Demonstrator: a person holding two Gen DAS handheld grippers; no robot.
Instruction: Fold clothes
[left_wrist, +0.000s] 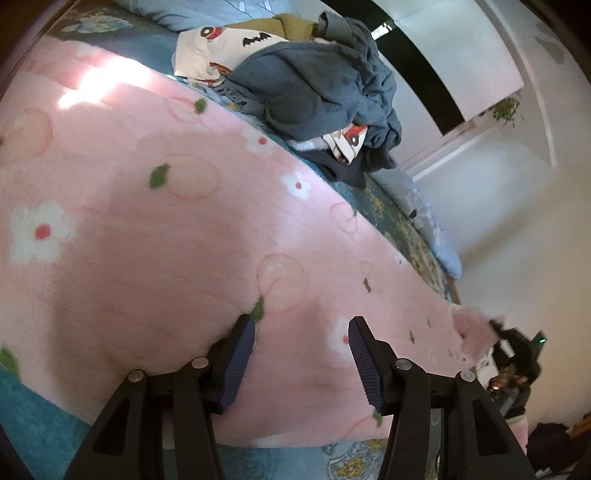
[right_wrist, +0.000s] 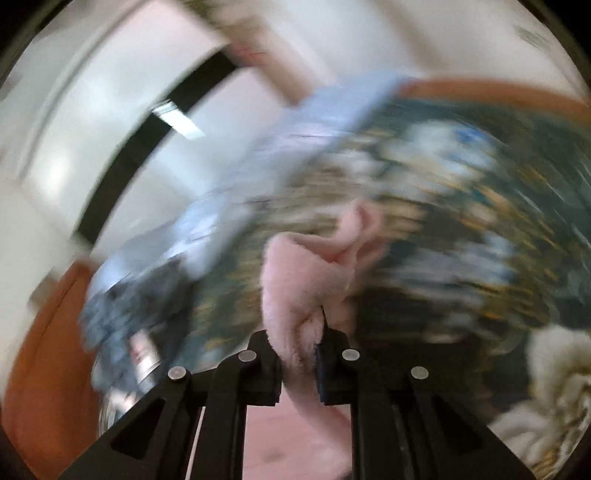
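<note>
Right tool (right_wrist: 299, 343) pinches fuzzy pink fleece (right_wrist: 295, 280); left tool (left_wrist: 301, 354) gapes

the wide pink fleece garment with white flowers (left_wrist: 166, 229) lies flat with open room across it from 9 to 12 o'clock. at 1 o'clock a heap of grey-blue and printed clothes (left_wrist: 314, 85) blocks the bed (left_wrist: 391, 206). bare white floor (left_wrist: 517, 206) lies open at 3 o'clock.
</note>
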